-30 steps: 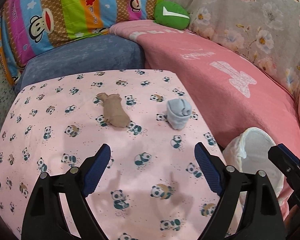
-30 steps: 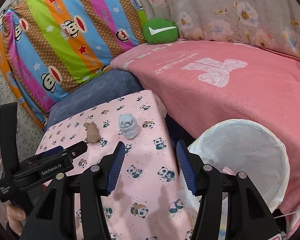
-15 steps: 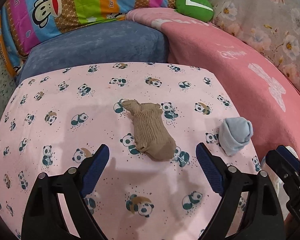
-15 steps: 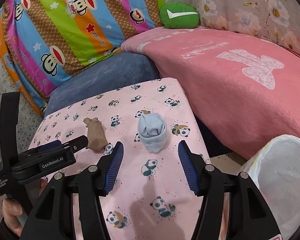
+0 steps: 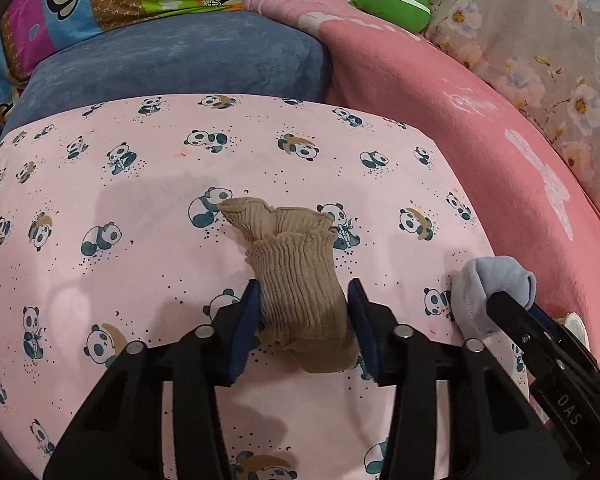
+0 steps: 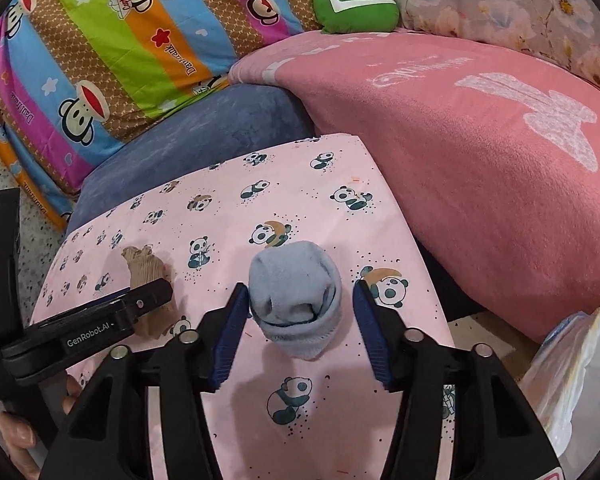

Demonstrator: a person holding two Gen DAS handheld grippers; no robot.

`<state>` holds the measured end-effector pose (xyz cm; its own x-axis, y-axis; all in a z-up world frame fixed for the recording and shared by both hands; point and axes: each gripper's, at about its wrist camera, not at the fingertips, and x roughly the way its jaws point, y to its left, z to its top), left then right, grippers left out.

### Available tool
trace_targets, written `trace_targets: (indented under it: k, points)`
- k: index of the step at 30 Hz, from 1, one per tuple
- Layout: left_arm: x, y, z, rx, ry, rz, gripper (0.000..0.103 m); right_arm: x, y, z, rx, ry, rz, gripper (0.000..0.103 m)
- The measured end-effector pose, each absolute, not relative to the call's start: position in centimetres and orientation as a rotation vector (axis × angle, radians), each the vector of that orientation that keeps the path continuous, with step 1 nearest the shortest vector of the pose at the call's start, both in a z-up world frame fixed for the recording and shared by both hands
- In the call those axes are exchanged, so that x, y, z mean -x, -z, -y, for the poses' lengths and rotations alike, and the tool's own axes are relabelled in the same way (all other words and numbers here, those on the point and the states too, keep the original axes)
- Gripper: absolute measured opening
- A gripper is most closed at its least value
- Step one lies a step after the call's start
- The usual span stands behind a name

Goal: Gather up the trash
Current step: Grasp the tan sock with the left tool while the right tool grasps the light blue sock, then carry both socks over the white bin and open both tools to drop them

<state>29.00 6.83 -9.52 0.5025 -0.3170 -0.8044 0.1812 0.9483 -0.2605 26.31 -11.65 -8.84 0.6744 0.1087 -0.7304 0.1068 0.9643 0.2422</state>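
A crumpled tan sock lies on the pink panda-print cloth. My left gripper straddles its near half, jaws narrowed against its sides. A rolled grey-blue sock lies further right on the same cloth. My right gripper is open around it, with a gap on the right side. The grey sock also shows in the left wrist view, partly behind the right gripper's finger. The tan sock shows in the right wrist view, partly behind the left gripper.
A white bin liner stands at the lower right, beside the cloth's right edge. A pink blanket rises to the right, a blue cushion and a striped monkey-print pillow behind. A green cushion lies at the back.
Both grippers moved forward and down onto the socks. The left jaws narrowed around the tan sock; the right gripper came around the grey sock. The bin liner slid to the right edge.
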Motion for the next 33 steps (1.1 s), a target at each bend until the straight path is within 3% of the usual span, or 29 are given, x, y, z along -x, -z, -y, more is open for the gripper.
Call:
trace_targets:
  k: [2, 5, 33]
  points:
    - [-28.8, 9.3, -6.8, 0.155, 0.299, -1.000, 0.028, -26.3, 8.9, 11.7, -0.275, -0.005, -0.832, 0.030]
    - [-27.9, 8.5, -6.7, 0.165, 0.307, -0.992, 0.026, -25.6, 8.8, 11.6, -0.280, -0.022, -0.836, 0.024]
    - [-13.4, -4.8, 5.8, 0.037, 0.547, -0.789, 0.026, -6.4, -5.3, 20.7, -0.354, 0.099, -0.551, 0.023]
